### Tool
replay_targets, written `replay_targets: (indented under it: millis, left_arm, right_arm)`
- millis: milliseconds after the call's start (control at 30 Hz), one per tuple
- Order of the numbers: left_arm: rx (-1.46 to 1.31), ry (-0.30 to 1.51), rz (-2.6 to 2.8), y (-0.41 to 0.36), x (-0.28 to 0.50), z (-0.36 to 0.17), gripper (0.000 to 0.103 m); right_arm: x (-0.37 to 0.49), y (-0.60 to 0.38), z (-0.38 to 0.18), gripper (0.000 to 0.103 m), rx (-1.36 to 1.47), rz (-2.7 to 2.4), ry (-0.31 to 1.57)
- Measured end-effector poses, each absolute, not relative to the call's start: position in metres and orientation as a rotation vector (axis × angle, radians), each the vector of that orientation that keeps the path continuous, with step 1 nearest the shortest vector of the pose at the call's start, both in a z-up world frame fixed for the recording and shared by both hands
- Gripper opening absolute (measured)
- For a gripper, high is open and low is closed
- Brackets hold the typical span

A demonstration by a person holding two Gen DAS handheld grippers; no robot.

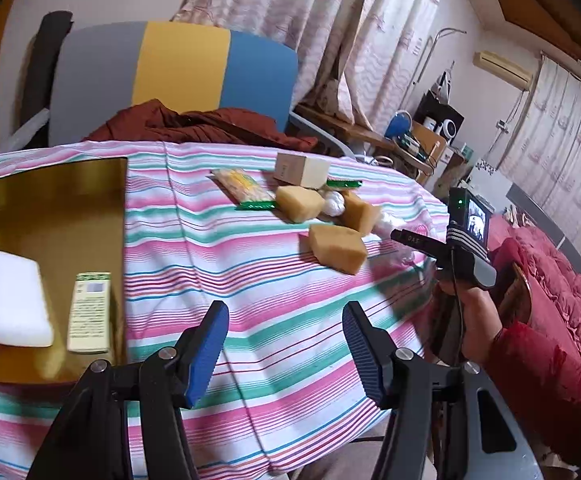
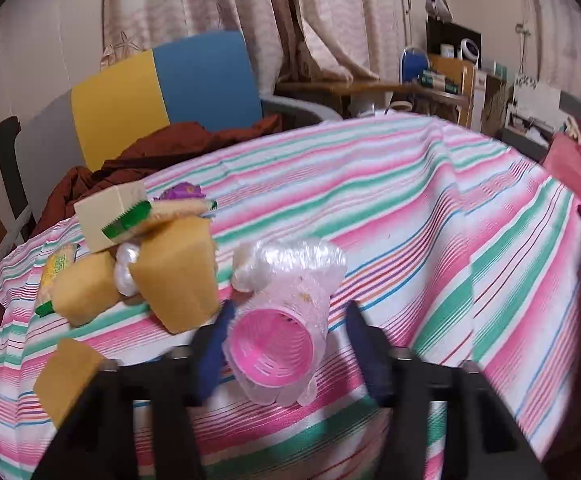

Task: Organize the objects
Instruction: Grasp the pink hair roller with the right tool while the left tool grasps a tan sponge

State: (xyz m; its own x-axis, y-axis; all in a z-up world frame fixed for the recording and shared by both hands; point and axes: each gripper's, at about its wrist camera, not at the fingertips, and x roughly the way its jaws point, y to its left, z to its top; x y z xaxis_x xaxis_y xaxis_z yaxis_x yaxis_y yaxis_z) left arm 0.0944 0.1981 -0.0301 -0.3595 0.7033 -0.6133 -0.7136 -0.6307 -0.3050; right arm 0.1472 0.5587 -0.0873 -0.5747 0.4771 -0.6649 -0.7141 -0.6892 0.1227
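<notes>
A gold tray [image 1: 58, 208] at the left holds a white foam block [image 1: 18, 304] and a cream box [image 1: 90, 312]. My left gripper [image 1: 284, 344] is open and empty over the striped cloth beside the tray. A pile lies further off: yellow sponges [image 1: 336, 248], a beige box [image 1: 300, 170], a snack packet [image 1: 246, 188] and white wrapped balls [image 1: 332, 204]. My right gripper [image 2: 286, 344] is open around a pink plastic cup in bubble wrap [image 2: 278, 332] lying on its side. The sponges [image 2: 178, 276] sit just left of it.
A grey, yellow and blue chair [image 1: 178, 76] with a dark red garment [image 1: 194, 124] stands behind the table. A cluttered desk [image 1: 414, 140] is at the back right. A red bedspread [image 1: 546, 280] lies to the right. The table edge [image 1: 418, 280] drops near the right hand.
</notes>
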Motion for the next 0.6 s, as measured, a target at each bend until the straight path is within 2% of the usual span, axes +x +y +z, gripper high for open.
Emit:
replay_targets:
  millis: [67, 167, 500, 600]
  left_arm:
    - [-0.934, 0.02, 2.042, 0.207, 0.092, -0.032, 0.06]
    - [-0.95, 0.02, 2.02, 0.224, 0.088, -0.035, 0.06]
    - [-1.014, 0.058, 1.925, 0.309, 0.068, -0.05, 0.061]
    - [-1.024, 0.083, 1.902, 0.334, 0.063, -0.054, 0.068]
  right_arm:
    - [0.15, 0.562, -0.094, 0.031, -0.801, 2.244, 0.54]
    - [0.162, 0.56, -0.099, 0.026, -0.748, 2.253, 0.598]
    - [0.17, 0.557, -0.107, 0.024, -0.711, 2.299, 0.653]
    - [0.172, 0.557, -0.107, 0.024, -0.707, 2.303, 0.656]
